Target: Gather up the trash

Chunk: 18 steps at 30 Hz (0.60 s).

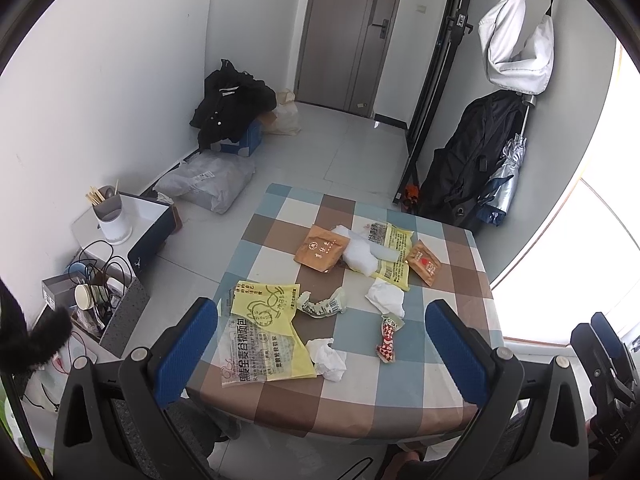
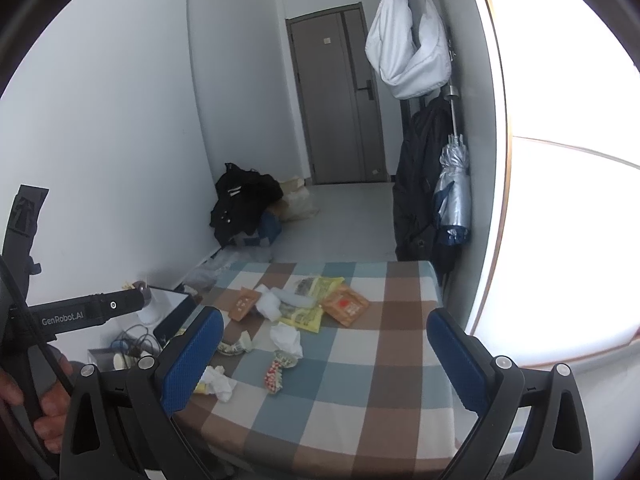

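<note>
Two grippers up over the near edge of the checkered bench (image 1: 460, 248), nothing held. Left gripper (image 1: 320, 344) with jaws spread wide, empty, hanging above the big yellow bread bag (image 1: 264, 344). Right gripper (image 2: 324, 356) same deal, jaws wide apart, nothing between them. Trash all over the bench: crumpled white tissue (image 1: 329, 358) touching the bread bag's right edge, red-and-white candy wrapper (image 1: 387, 338) just right of that tissue, another white tissue (image 1: 386, 300) beyond the wrapper. Farther back from the bread bag, brown packet (image 1: 322, 250), white plastic wad (image 1: 362, 254), second yellow bag (image 1: 396, 256), orange sachet (image 1: 423, 262), all bunched together and overlapping.
</note>
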### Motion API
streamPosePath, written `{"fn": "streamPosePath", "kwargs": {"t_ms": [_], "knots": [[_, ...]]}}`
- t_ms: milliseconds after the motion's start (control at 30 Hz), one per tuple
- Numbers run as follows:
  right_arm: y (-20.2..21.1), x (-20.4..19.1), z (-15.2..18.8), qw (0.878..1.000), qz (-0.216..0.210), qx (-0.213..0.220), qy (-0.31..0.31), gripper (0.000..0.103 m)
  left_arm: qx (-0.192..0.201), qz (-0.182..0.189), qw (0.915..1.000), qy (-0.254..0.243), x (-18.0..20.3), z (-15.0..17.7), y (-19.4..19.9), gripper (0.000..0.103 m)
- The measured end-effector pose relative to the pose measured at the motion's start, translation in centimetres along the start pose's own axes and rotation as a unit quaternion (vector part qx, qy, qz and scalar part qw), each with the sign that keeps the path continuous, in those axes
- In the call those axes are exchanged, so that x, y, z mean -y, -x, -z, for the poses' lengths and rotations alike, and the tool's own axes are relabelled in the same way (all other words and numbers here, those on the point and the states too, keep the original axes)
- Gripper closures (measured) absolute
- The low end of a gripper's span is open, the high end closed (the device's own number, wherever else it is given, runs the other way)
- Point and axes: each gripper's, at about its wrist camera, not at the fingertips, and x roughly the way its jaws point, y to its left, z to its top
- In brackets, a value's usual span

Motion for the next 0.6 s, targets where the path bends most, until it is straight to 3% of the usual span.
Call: {"fn": "streamPosePath", "kwargs": {"t_ms": [300,367,467,600], "knots": [[-1.9,0.3,0.8,1.0,-0.006,-0.021,-0.004,0.0,-0.014,0.019,0.9997,0.002,-0.6,-0.2,-1.8,0.001],[-2.6,0.2,1.0,0.999,-0.01,-0.03,-0.006,0.0,-0.037,0.027,0.9989,0.012,-1.1,-0.1,-2.9,0.001],[-3.5,-0.1,1.2,0.999,-0.013,-0.042,0.001,0.0,-0.077,0.078,0.9916,0.069,-2.2,0.1,-4.8,0.001],[-4.5,-0.3,1.8,0.998,-0.014,-0.057,0.008,0.0,-0.145,0.076,0.9801,0.113,-4.8,0.6,-7.9,0.001]]}}
